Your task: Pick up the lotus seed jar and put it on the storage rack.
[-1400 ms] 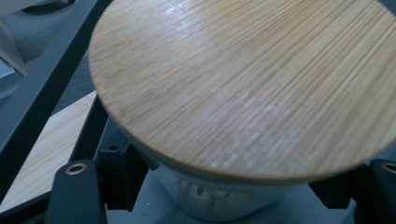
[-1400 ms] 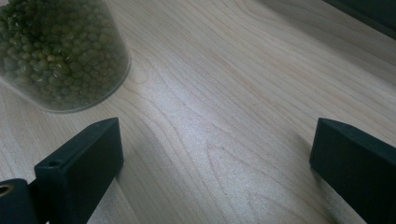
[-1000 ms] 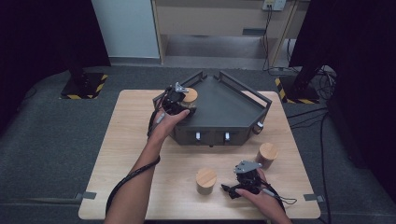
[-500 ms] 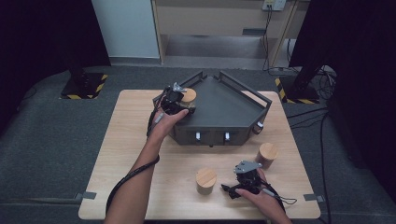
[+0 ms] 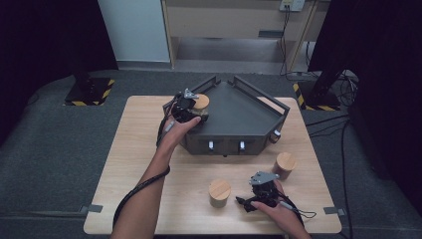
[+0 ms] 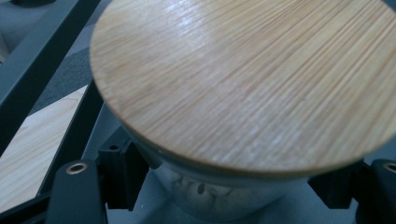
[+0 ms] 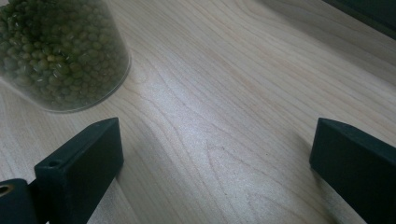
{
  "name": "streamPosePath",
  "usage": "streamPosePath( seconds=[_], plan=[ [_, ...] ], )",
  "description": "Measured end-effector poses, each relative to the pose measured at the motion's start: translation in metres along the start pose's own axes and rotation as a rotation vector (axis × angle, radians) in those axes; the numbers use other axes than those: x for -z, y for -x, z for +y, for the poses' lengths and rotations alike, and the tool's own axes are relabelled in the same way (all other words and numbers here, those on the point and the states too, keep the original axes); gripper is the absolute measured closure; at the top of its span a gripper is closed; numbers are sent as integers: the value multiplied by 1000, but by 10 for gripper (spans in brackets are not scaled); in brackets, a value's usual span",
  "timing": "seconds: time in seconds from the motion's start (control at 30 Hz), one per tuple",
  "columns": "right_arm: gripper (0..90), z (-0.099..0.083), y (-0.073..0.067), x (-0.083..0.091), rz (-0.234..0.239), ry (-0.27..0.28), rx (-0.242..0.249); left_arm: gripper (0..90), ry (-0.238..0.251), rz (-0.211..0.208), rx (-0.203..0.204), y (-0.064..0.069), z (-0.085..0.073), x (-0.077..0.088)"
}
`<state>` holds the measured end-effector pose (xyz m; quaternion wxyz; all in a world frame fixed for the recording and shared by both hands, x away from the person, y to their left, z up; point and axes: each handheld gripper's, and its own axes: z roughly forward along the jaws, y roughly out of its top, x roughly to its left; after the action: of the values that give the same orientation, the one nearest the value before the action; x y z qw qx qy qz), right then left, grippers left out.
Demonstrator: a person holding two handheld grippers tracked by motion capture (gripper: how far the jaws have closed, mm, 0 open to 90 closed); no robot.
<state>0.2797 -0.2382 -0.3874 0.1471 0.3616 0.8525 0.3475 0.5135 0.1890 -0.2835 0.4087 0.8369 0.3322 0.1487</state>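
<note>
Now, left tool point(image 5: 191, 107) clenched on jar point(image 5: 201, 102), upright, bamboo lid up, in tray point(image 5: 259, 107), right tool point(image 5: 256, 191) released.

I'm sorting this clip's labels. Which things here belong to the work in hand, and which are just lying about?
In the job:
- left gripper, shut on the bamboo-lidded jar
- dark tray, over whose corner that jar sits
- jar of green beans and second lidded jar, on the wooden table
- right gripper, open, near them

Lying about:
- yellow-and-black striped stand bases
- floor cables
</note>
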Motion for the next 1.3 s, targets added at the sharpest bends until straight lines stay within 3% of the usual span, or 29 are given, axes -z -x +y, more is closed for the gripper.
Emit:
streamPosePath(
  seconds=[0.23,0.4,0.6,0.87,1.3],
  plan=[
    [30,0,0,0,0,-1,0,111,7,0,5,2,-1,3],
    [30,0,0,0,0,-1,0,72,22,1,-5,4,-3,11],
    [30,0,0,0,0,-1,0,62,33,17,-7,8,-7,20],
    [30,0,0,0,0,-1,0,52,62,33,19,13,-13,31],
    [31,0,0,0,0,0,0,52,75,47,9,20,-22,45]
  ],
)
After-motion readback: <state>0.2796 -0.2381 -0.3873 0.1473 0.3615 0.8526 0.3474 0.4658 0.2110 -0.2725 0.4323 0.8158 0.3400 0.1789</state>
